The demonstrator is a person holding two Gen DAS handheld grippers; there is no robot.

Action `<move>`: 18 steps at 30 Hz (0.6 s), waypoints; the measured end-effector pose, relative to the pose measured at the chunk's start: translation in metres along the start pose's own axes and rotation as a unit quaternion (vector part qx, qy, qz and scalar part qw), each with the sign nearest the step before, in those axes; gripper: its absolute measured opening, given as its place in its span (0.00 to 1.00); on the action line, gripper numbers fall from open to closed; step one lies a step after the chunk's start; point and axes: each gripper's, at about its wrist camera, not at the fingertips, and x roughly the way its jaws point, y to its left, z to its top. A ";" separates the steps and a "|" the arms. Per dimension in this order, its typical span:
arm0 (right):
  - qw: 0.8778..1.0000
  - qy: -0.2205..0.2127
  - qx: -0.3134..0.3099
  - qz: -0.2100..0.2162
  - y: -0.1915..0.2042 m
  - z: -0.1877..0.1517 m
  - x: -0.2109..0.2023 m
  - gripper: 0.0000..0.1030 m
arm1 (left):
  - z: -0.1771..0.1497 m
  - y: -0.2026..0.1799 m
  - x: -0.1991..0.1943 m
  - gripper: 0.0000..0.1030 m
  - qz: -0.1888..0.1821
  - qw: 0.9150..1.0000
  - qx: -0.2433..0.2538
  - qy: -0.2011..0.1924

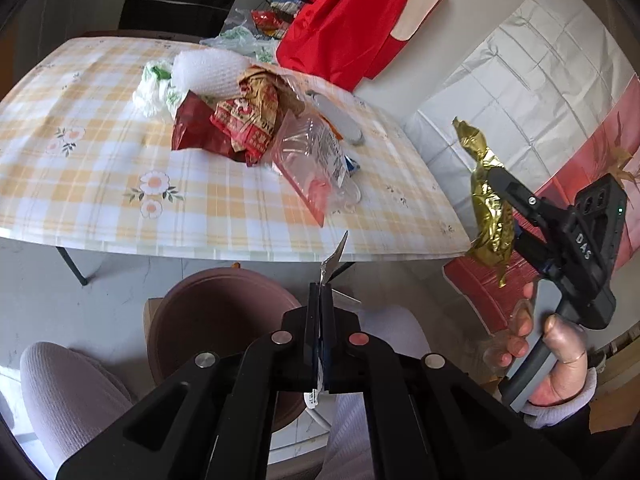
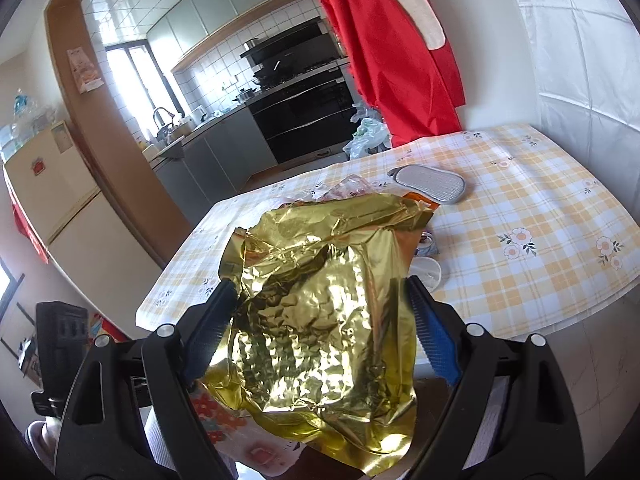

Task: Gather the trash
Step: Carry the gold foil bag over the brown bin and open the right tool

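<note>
**Inspector A:** Left wrist view first. The left gripper (image 1: 321, 300) has its two fingers pressed flat together, pinching one thin clear scrap of film (image 1: 334, 266) that sticks up past the tips. It hangs over one brown basin (image 1: 208, 312) on the floor, short of the table edge.

**Inspector B:** Count on the table (image 1: 100, 184)?

**Inspector A:** One heap near the middle: one white bubble-wrap roll (image 1: 208, 70), one white-and-green crumpled bag (image 1: 154, 88), one dark red packet (image 1: 192, 128), one brown-and-red printed wrapper (image 1: 256, 116), one clear zip bag (image 1: 310, 160). One grey oval pad (image 1: 340, 118) lies just beside the heap. At the right, the right gripper (image 1: 494, 200) holds one gold foil wrapper (image 1: 490, 216) in the air, off the table, with one hand (image 1: 556, 364) on its handle.

**Inspector B:** Right wrist view?

**Inspector A:** The right gripper (image 2: 316, 300) stands part open, its two blue-padded fingers (image 2: 212, 320) pressing both sides of the gold foil wrapper (image 2: 320, 320), which fills the gap and spreads past it. Behind it sits the grey oval pad (image 2: 430, 182) on the table (image 2: 540, 208). One red cloth (image 2: 392, 40) hangs at the far edge. The heap is mostly hidden by the foil.
</note>
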 end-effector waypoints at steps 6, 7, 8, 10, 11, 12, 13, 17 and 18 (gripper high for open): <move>1.000 0.017 0.009 0.002 -0.006 -0.007 0.010 0.81 | -0.007 0.003 0.028 0.02 0.006 0.999 0.003 0.035; 1.000 0.020 0.010 0.001 -0.007 -0.008 0.012 0.81 | -0.008 0.003 0.031 0.03 0.008 0.999 0.006 0.039; 1.000 0.022 0.012 0.001 -0.008 -0.010 0.014 0.81 | -0.008 0.003 0.033 0.14 0.019 0.999 0.013 0.038; 1.000 0.026 0.016 0.000 -0.011 -0.013 0.017 0.81 | -0.007 0.003 0.031 0.49 0.041 0.998 0.023 0.029; 0.999 0.027 0.016 -0.001 -0.010 -0.014 0.017 0.81 | -0.007 0.004 0.027 0.57 0.048 0.998 0.025 0.016; 0.999 0.029 0.015 -0.001 -0.010 -0.016 0.018 0.81 | -0.005 0.004 0.021 0.57 0.057 0.998 0.029 0.003; 0.999 0.031 0.014 -0.002 -0.008 -0.018 0.019 0.81 | -0.004 0.004 0.016 0.60 0.066 0.997 0.033 -0.008; 0.999 0.047 0.003 0.002 -0.001 -0.028 0.025 0.82 | 0.001 0.006 -0.011 0.88 0.124 0.989 0.039 -0.072; 0.999 0.053 0.000 0.004 0.002 -0.031 0.027 0.82 | 0.001 0.007 -0.019 0.90 0.146 0.984 0.041 -0.091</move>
